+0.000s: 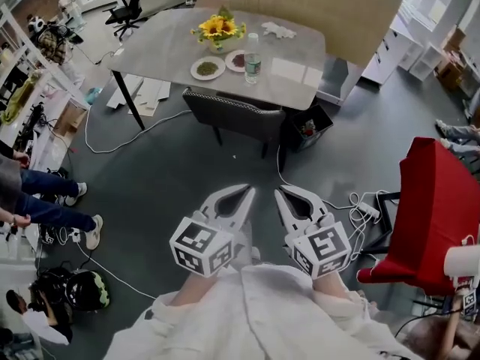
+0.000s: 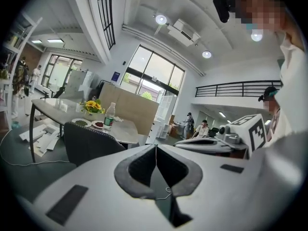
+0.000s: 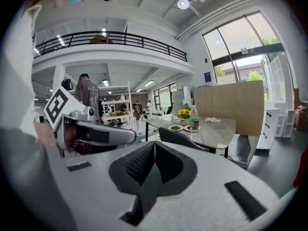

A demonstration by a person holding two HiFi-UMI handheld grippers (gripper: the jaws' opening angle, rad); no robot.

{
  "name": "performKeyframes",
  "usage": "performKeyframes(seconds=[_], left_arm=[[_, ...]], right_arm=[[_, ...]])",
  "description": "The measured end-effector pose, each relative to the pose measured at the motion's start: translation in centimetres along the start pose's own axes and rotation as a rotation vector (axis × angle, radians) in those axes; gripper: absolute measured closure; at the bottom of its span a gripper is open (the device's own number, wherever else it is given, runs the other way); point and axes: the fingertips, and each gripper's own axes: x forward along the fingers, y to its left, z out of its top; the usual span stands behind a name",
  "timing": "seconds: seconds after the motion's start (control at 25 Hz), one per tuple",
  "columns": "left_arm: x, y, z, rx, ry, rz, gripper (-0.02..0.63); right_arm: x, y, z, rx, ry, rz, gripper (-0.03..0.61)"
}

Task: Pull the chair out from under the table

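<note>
The left hand-held gripper (image 1: 248, 193) and right hand-held gripper (image 1: 280, 194) are both closed on nothing, well apart from the chair (image 1: 234, 115), which is tucked under the surface (image 1: 161, 51).

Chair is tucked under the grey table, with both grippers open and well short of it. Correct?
Not open. The two gripper views show the left gripper and right gripper shut, empty. The chair is tucked under the table, both grippers well short of it.
</note>
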Motion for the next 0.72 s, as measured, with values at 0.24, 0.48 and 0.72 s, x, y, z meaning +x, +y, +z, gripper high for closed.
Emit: performKeyframes(seconds=[0.24, 0.48, 0.72], left_arm=[[4.0, 4.6, 2.0, -0.016, -0.02, 0.004, 0.598], [8.5, 9.4, 6.5, 0.018, -0.022, -0.026, 0.598], [12.5, 13.5, 9.3, 0.022, -0.011, -0.074, 0.598]], right_arm=[[4.7, -3.7, 0.8, -0.001, 0.016, -0.008, 0.575], [10.4, -7.3, 4.3, -0.02, 0.011, -0.02, 0.575], [15.6, -10.7, 6.5, -0.019, 0.014, -0.06, 0.575]])
